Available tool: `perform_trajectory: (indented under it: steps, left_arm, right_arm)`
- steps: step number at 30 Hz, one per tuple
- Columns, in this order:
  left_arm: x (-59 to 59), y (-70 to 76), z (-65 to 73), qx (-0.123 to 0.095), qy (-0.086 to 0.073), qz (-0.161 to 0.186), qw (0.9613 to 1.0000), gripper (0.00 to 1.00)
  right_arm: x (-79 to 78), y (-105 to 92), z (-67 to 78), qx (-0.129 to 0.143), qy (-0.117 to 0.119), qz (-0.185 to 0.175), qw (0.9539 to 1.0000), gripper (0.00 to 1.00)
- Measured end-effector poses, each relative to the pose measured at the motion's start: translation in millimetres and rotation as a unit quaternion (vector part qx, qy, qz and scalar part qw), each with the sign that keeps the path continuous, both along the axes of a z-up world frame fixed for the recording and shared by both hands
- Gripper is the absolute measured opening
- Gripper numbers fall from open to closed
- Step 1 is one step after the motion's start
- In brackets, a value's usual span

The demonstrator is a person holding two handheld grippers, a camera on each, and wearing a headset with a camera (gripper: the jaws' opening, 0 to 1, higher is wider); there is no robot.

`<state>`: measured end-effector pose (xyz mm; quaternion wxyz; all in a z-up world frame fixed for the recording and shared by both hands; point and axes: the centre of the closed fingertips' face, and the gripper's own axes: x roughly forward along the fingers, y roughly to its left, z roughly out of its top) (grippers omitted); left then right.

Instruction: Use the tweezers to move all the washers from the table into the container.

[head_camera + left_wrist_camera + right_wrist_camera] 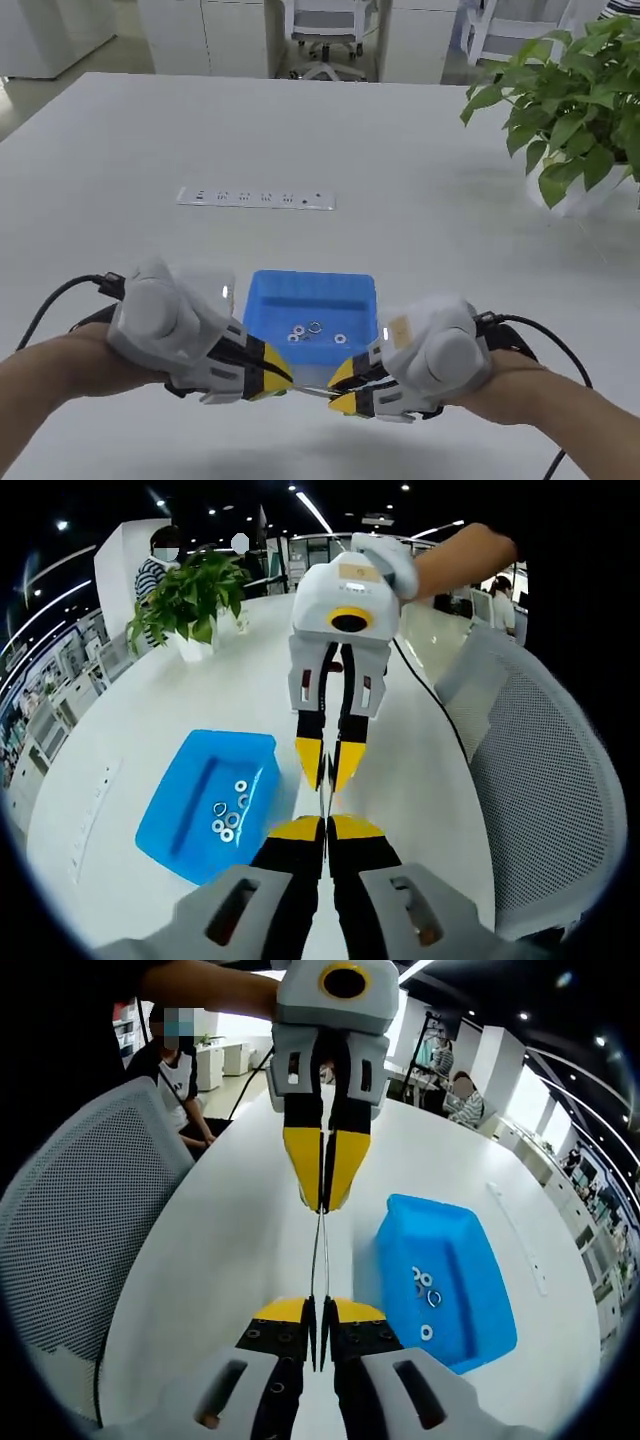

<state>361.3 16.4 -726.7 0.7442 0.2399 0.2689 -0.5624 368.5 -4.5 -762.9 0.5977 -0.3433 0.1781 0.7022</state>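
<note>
Thin metal tweezers (312,390) span the small gap between my two grippers, just above the white table (420,200). My left gripper (283,382) is shut on one end and my right gripper (338,390) is shut on the other, tips facing each other. In the left gripper view the tweezers (325,798) run from my own jaws (326,828) up to the right gripper (330,765). The right gripper view shows the same tweezers (319,1250) between my jaws (318,1310) and the left gripper (323,1188). Just behind them stands the blue container (262,300) with several washers (315,331) inside.
A white power strip (255,198) lies flat mid-table. A potted plant (570,100) stands at the far right. A grey mesh chair (540,780) sits at the near table edge. Office chairs (325,30) and people are beyond the table.
</note>
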Motion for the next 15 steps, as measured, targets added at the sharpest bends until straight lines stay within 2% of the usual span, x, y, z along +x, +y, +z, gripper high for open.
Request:
perform_trajectory:
  steps: [1,5,7,9,10,11,12,15]
  left_arm:
    - [1.0,0.7,-3.5,0.004,-0.003,0.000,1.0000,0.04]
    - [-3.5,3.0,-18.2,0.016,0.008,0.000,0.9998,0.04]
    - [-3.6,4.4,-23.8,0.018,0.010,0.000,0.9998,0.04]
    - [-2.2,5.6,-27.4,0.012,0.016,0.009,0.9998,0.04]
    - [0.1,6.7,-31.3,0.010,0.017,0.016,0.9997,0.04]
    - [-0.2,7.7,-34.3,0.013,0.020,0.017,0.9996,0.04]
    - [-0.1,9.4,-37.1,0.021,0.018,0.016,0.9995,0.04]
    - [-1.2,11.2,-40.0,0.028,0.017,0.017,0.9993,0.05]
  right_arm:
    - [-1.0,-0.6,-2.6,-0.004,0.001,0.000,1.0000,0.10]
    - [-2.8,2.3,-10.7,-0.009,0.000,0.001,1.0000,0.10]
    - [-4.1,3.9,-12.6,-0.006,0.009,-0.004,0.9999,0.10]
    - [-3.7,6.6,-16.0,-0.005,0.011,-0.006,0.9999,0.09]
    - [0.7,3.3,-23.8,-0.029,-0.010,-0.007,0.9995,0.09]
    - [-3.5,2.2,-28.6,-0.041,-0.010,0.008,0.9991,0.08]
    - [-7.5,6.6,-28.6,-0.032,-0.001,0.009,0.9994,0.08]
    - [-7.4,11.2,-27.5,-0.022,0.008,0.002,0.9997,0.08]
